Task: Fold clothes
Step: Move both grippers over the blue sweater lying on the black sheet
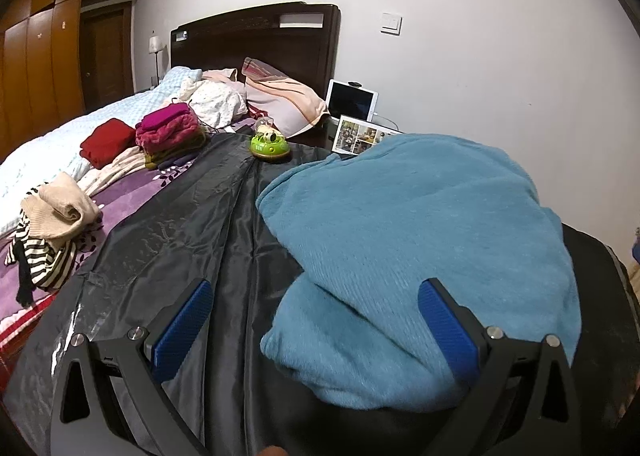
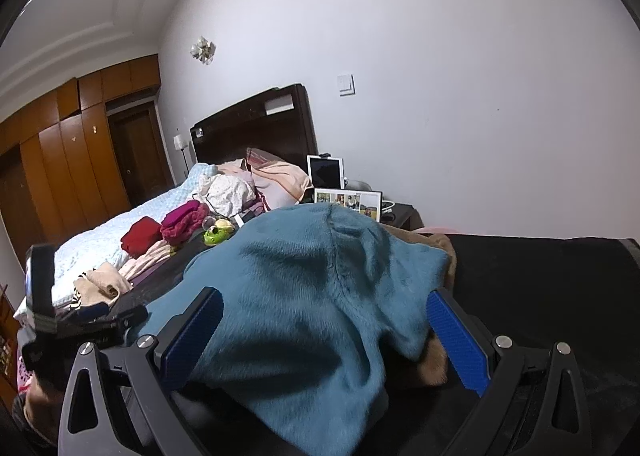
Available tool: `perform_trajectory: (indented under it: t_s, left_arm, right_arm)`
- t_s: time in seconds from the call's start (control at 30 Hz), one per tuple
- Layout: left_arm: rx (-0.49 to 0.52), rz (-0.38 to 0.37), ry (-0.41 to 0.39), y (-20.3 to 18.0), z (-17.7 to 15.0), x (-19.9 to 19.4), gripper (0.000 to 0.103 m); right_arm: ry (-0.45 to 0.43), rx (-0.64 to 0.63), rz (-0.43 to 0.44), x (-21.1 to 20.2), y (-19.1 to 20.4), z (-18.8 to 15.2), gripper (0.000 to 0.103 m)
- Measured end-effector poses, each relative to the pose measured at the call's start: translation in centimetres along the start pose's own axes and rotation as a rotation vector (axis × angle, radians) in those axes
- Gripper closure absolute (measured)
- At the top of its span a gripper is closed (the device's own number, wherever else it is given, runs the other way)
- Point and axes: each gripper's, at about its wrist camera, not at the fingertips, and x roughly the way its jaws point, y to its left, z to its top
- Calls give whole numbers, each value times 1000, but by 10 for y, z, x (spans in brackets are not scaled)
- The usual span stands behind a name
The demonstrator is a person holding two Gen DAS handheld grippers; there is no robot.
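Plush teal fleece garment [image 1: 420, 240] heaped on shiny dark sheet [image 1: 192, 224], at twelve o'clock of left gripper [image 1: 316, 332] and right gripper [image 2: 324, 340], jaws apart, empty. Soft, light, floppy; best pinched at near hem.

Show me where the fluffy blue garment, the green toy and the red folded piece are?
blue garment [image 1: 420, 224]: left wrist view, middle of its fleecy surface.
green toy [image 1: 269, 146]: left wrist view, on its green base.
red folded piece [image 1: 107, 142]: left wrist view, top face.
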Motion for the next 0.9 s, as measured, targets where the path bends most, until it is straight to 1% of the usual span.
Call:
perform_trajectory:
  t_s: [0.37,0.47,0.6,0.67,0.77,0.9]
  left_arm:
    - [-30,-32,-41,16,-3,7,0]
    - [-44,6,-63,20,-4,6,0]
    - [-51,66,-75,25,-6,9,0]
    - [-49,80,-67,26,-7,11,0]
    - [-34,94,-80,24,-9,10,0]
    - [-14,111,-87,21,-10,13,0]
  right_arm:
    - [11,-22,0,56,23,8,0]
    - [14,-28,-1,71,30,10,0]
    - [-17,9,2,78,27,2,0]
    - [-5,23,4,84,23,0,0]
    - [2,43,-12,86,15,0,0]
    - [-69,27,-52,73,16,4,0]
